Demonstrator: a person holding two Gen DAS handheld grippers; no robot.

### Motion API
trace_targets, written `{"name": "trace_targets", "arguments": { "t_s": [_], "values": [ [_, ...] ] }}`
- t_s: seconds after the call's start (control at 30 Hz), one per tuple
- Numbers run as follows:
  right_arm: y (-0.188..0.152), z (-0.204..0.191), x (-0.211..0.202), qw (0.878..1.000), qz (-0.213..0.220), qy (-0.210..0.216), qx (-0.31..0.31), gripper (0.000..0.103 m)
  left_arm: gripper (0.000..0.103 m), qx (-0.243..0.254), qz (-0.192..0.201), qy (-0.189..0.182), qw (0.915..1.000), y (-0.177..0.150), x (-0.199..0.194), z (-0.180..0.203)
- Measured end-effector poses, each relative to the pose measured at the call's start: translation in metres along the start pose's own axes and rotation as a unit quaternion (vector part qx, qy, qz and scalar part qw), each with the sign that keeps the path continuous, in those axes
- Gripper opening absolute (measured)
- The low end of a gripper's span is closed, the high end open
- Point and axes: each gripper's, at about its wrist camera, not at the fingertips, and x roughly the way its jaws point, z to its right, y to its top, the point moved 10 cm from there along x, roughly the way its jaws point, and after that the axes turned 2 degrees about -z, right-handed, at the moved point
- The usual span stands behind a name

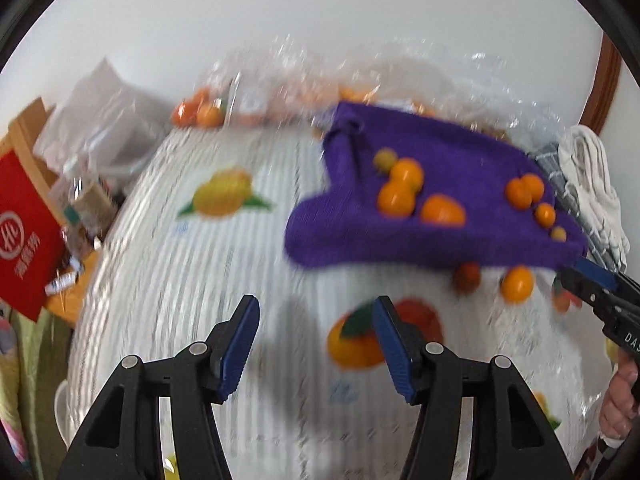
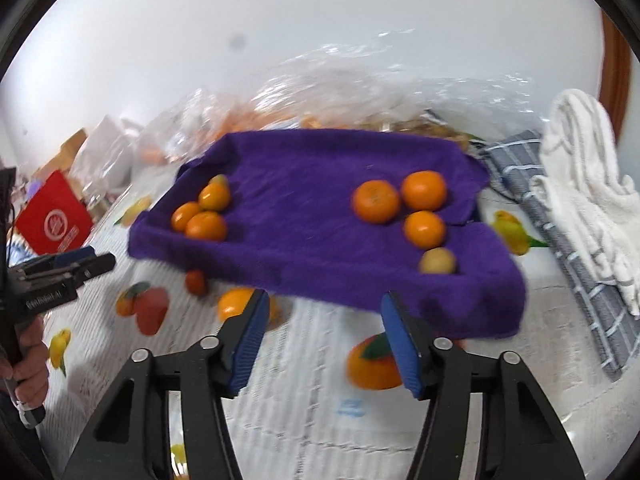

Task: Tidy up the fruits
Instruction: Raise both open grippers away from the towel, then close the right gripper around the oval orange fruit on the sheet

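1. Tangerines [image 2: 376, 201] sit in two clusters on purple towel [image 2: 320, 216], far side of desk [image 2: 304, 392]; towel likely stops rolling.
2. Two strays, one loose tangerine [image 2: 234, 304], lie off its near-left edge.
3. Right gripper [image 2: 322, 344] and left gripper [image 1: 316, 350]: fingers part-open, holding nothing.

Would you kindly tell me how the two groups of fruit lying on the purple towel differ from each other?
The left group sits tightly bunched near the purple towel's far left corner; the right group spreads looser along the right side. Its oranges look larger. Both hold three oranges plus one paler, yellowish fruit.
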Motion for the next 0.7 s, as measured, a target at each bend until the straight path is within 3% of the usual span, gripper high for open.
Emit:
{"name": "trace_targets", "arguments": {
  "t_s": [0.23,0.5,0.63,0.7],
  "values": [
    [-0.007,-0.035,0.024,0.999,-0.029,0.03,-0.024,0.055,0.057,-0.013,-0.003,-0.006,0.9999,-0.019,0.008,-0.01],
    [-0.012,-0.043,0.052,0.998,-0.061,0.014,-0.027,0.058,0.057,0.006,0.017,0.008,0.9998,-0.022,0.007,-0.008],
    [-0.01,-0.045,0.057,0.998,-0.051,0.003,-0.029,0.057,0.064,0.015,0.017,0.009,0.9997,-0.023,0.008,-0.005],
    [-0.009,-0.046,0.058,0.998,-0.046,-0.002,-0.036,0.042,0.064,0.015,0.018,0.013,0.9996,-0.023,0.007,-0.006]
  ]
}}
